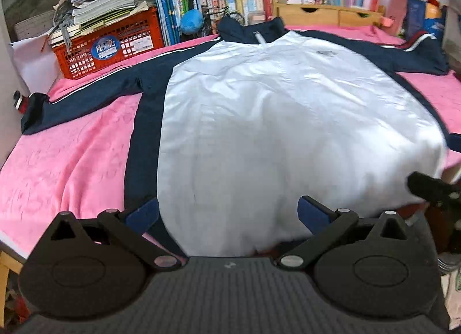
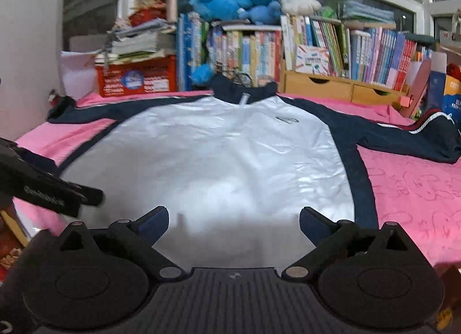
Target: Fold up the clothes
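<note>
now, on your left wrist view, the left gripper (image 1: 227,215) gapes wide, holding nothing, jacket (image 1: 273,132) spread flat at twelve o'clock on the pink blanket (image 1: 72,161). on your right wrist view, the right gripper (image 2: 234,223) likewise gapes empty over the hem.

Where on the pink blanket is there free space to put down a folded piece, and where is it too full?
Two bare patches of pink blanket lie beside the jacket: one below its sleeve near the red crate, one below the other sleeve, toward the near edge. The back edge is crowded by the crate, books and wooden drawers.
</note>
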Demonstrator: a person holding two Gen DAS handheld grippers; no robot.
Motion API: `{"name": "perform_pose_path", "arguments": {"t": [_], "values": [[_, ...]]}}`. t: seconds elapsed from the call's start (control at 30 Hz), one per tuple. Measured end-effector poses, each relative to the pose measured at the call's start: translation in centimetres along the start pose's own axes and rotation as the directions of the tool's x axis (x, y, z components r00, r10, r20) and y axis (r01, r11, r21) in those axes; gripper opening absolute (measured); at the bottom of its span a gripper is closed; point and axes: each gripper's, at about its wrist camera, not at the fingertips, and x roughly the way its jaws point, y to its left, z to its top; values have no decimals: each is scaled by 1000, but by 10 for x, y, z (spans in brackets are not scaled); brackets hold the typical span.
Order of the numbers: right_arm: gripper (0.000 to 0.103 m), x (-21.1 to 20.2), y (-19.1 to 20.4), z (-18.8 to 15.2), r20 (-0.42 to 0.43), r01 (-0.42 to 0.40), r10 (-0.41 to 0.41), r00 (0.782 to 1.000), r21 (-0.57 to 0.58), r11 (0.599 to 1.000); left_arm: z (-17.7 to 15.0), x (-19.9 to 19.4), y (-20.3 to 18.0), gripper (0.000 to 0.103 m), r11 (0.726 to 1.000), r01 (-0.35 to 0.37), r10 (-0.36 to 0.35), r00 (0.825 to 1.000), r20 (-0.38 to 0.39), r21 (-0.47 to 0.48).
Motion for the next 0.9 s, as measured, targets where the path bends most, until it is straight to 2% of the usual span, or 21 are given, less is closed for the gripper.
{"name": "perform_pose_path", "arguments": {"t": [0.13,0.23,0.47,0.8,0.9], "values": [[103,-19,10,-2,31,-7,7,999,-16,1000,-4,-21,0,103,1000,21,-21,999,42,-5],[103,-34,17,-4,54,-12,13,998,-28,1000,-2,-20,2,103,1000,13,-12,999,53,-19],[103,-17,12,-17,-18,4,-4,1000,33,999,-11,-10,8,103,999,10,-10,1000,7,-46],[103,-12,8,-27,-52,5,-2,999,51,999,-15,-1,3,103,999,8,-9,1000,-19,-45],[103,-8,3,-32,-69,-4,7,998,50,999,-17,13,-2,103,1000,10,-11,999,-45,-15]]}}
